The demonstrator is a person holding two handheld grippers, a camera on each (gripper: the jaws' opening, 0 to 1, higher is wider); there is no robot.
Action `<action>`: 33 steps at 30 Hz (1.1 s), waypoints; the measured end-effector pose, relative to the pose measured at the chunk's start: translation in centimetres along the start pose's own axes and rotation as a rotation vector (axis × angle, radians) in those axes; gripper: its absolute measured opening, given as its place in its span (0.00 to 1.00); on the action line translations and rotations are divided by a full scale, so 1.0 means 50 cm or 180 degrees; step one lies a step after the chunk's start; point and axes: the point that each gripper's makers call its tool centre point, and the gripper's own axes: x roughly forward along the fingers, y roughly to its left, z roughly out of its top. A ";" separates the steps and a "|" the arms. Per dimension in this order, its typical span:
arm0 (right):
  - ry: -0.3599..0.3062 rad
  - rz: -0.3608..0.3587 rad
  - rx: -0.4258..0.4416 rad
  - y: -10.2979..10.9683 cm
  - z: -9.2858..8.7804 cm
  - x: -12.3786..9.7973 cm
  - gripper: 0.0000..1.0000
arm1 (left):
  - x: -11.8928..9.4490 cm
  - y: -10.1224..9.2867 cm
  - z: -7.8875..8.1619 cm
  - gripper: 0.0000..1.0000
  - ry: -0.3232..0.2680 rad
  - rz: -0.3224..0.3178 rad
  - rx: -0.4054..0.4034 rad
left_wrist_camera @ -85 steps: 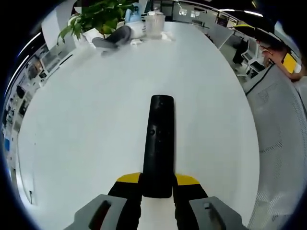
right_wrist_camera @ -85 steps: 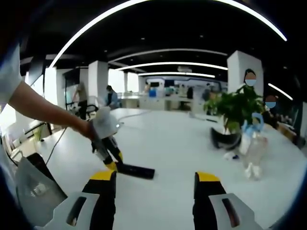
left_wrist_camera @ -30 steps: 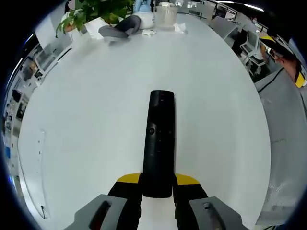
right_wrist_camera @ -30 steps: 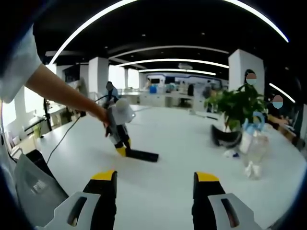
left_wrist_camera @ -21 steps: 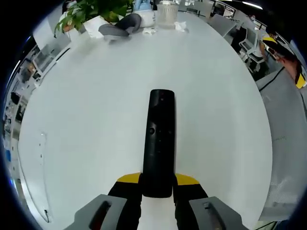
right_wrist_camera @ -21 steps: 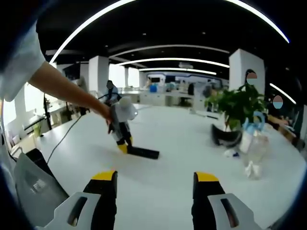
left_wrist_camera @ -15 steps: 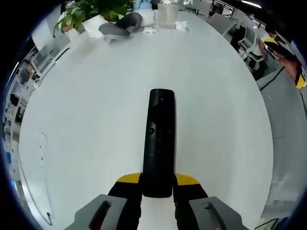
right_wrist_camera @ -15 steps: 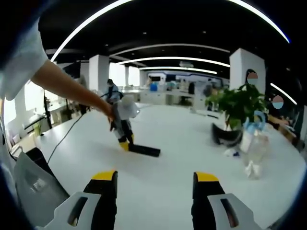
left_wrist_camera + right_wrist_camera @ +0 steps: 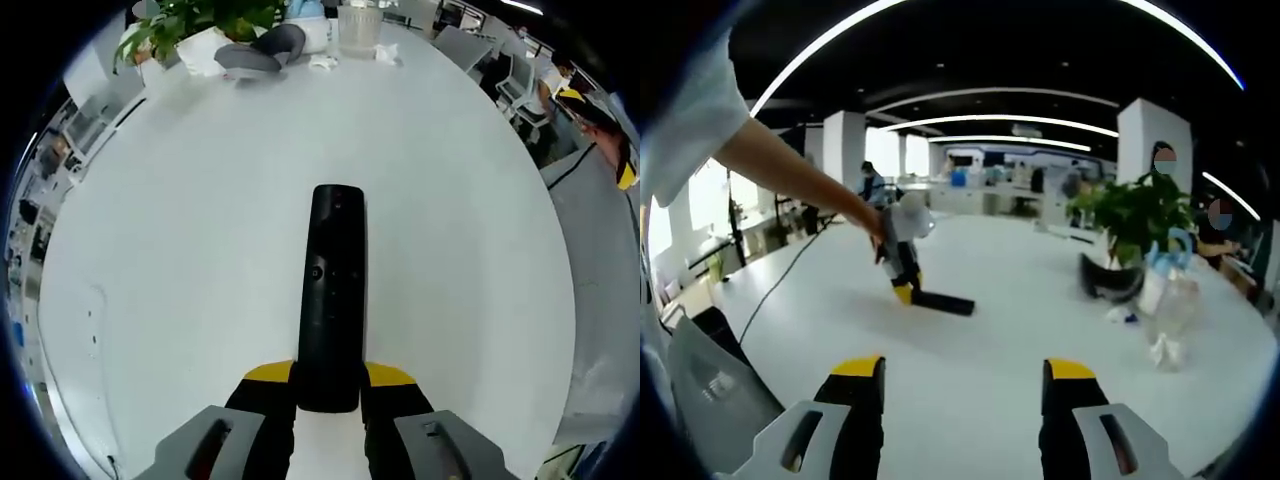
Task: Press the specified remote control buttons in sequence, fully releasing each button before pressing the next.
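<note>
In the left gripper view the left tool (image 9: pixel 327 385) is closed on the near end of the black remote control (image 9: pixel 330 290), yellow-tipped jaws pressing its two long sides. The remote's long axis runs straight out from the jaws, button face up, over the white desk (image 9: pixel 180 250). Farther off sit a potted plant (image 9: pixel 190 20), a grey object (image 9: pixel 255 52) and a clear container (image 9: pixel 360 25).

In the right gripper view the right tool (image 9: pixel 962 395) hangs with jaws apart, holding nothing. The remote (image 9: pixel 944 302) lies well ahead and to its left, end-on to the left tool (image 9: pixel 904 290); whether it touches the desk I cannot tell. By my reading the right tool must reach forward-left to press. This view gives the side-on spacing between tools; the other gives the button face, though individual buttons are barely distinguishable.
</note>
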 end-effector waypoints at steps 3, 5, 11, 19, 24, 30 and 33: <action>0.0009 -0.0017 0.0002 -0.002 -0.001 0.000 0.61 | 0.000 0.007 0.000 0.24 -0.0005 -0.0001 0.0009; 0.0009 -0.0026 0.0005 -0.003 -0.001 0.000 0.61 | 0.000 0.010 0.001 0.24 0.0000 -0.0003 0.0020; 0.0023 -0.0032 -0.0004 -0.004 -0.004 0.003 0.61 | 0.002 0.027 0.001 0.24 0.0023 -0.0007 0.0025; 0.0034 -0.0028 -0.0008 -0.004 -0.006 0.005 0.61 | 0.002 0.041 0.002 0.24 0.0058 -0.0012 0.0038; 0.0032 -0.0020 -0.0016 -0.003 -0.006 0.005 0.61 | 0.000 0.042 0.003 0.24 0.0078 -0.0007 0.0047; 0.0027 -0.0014 -0.0019 -0.002 -0.006 0.004 0.61 | 0.000 0.041 0.006 0.24 0.0151 0.0039 0.0110; 0.0008 -0.0014 -0.0019 -0.002 -0.003 0.002 0.61 | -0.002 0.045 0.003 0.25 0.0129 0.0123 0.0047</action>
